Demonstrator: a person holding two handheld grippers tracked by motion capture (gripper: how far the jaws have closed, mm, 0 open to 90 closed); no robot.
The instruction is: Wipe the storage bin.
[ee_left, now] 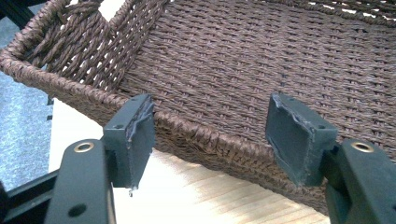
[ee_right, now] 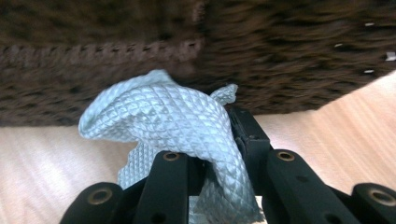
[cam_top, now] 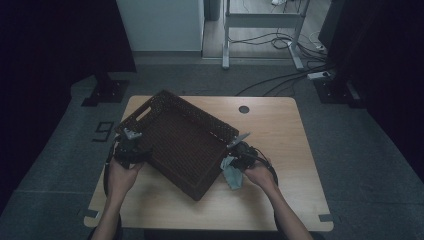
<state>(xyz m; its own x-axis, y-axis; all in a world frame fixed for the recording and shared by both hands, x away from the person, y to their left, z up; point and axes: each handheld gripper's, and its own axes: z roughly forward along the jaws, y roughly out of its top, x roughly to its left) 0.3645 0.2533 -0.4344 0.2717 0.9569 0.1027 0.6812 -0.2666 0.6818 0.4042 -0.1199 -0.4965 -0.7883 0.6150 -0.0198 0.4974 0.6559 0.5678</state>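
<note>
From above the near edge, the high view looks forward and down on the whole table (cam_top: 280, 130), while both gripper views face the woven basket (ee_left: 243, 70) from very close.

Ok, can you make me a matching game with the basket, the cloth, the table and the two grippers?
Things:
1. basket
2. cloth
3. left gripper
4. right gripper
5. table

States:
A. light wood
B. jaws shut on the cloth
C. brown and woven
D. pale blue and bumpy
E. jaws open at the basket's rim

Pairs: 1-C, 2-D, 3-E, 4-B, 5-A
</note>
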